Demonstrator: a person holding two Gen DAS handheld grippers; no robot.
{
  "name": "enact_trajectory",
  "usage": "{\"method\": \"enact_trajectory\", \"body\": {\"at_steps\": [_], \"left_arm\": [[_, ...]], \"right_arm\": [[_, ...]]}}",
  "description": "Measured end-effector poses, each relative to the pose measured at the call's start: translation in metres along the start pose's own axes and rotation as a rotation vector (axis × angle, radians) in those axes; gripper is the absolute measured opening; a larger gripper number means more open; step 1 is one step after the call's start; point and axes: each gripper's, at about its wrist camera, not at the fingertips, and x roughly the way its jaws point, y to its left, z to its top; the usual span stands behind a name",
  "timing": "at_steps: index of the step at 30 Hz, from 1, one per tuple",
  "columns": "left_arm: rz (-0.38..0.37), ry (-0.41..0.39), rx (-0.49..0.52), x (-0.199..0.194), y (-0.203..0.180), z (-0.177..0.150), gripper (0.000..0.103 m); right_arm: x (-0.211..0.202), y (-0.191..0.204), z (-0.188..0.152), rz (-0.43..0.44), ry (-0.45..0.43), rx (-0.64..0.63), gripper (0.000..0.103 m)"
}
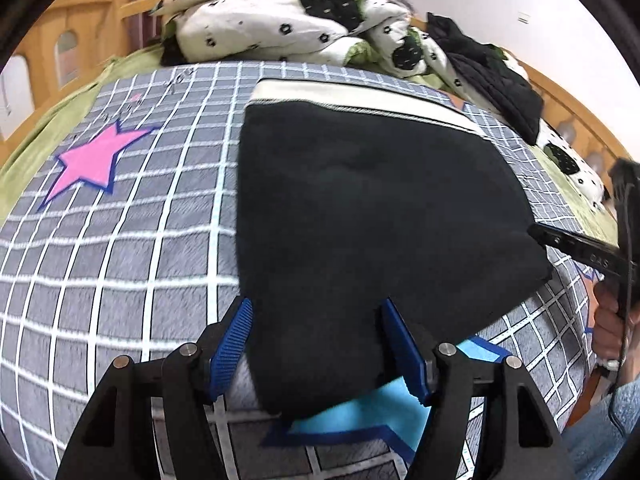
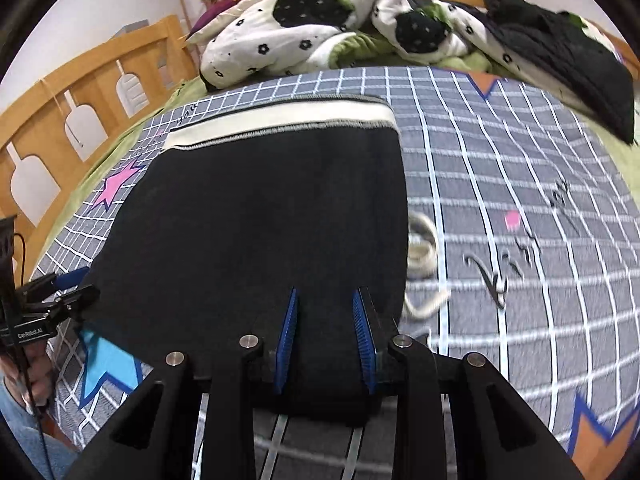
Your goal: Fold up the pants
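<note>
Left wrist view shows the black pants (image 1: 380, 216) lying folded on the grid-patterned blanket (image 1: 140, 248), the left gripper (image 1: 316, 344) spread wide around their near corner. Right gripper (image 2: 326, 336) straddles the near edge, jaws parted.

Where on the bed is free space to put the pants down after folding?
Free: the grid blanket left of the black pants, around the pink star, and the stretch right of them past the white drawstring. Crowded: the far end, under the floral quilt and black garment.
</note>
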Motion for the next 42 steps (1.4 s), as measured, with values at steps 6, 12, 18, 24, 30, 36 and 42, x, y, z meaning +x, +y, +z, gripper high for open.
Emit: {"method": "enact_trajectory", "body": {"at_steps": [6,12,18,24,30,36,42], "left_arm": [[-0.03,0.048,-0.095,-0.001,0.012,-0.002,0.068],[0.018,0.017,-0.098,-0.029,0.001,0.014,0.063],[-0.008,-0.104,-0.055,-0.103,-0.041,0.046,0.065],[0.012,-0.155,-0.034,-0.156,-0.078,0.038,0.066],[0.044,-0.154,-0.034,-0.162,-0.088,0.008,0.066],[0.11,-0.167,-0.028,-0.165,-0.081,-0.007,0.075],[0.178,-0.197,-0.047,-0.171,-0.067,-0.011,0.076]], "right_arm": [[-0.005,0.002,0.0,-0.015,0.029,0.014,0.029],[-0.019,0.007,0.005,-0.072,0.049,0.032,0.029],[-0.073,0.022,0.018,-0.151,-0.037,0.052,0.03],[-0.143,0.049,0.022,-0.097,-0.109,0.103,0.044],[-0.173,0.081,-0.004,-0.192,-0.129,0.045,0.069],[-0.182,0.096,-0.03,-0.151,-0.173,0.017,0.092],[-0.176,0.098,-0.033,-0.206,-0.154,0.013,0.092]]}}
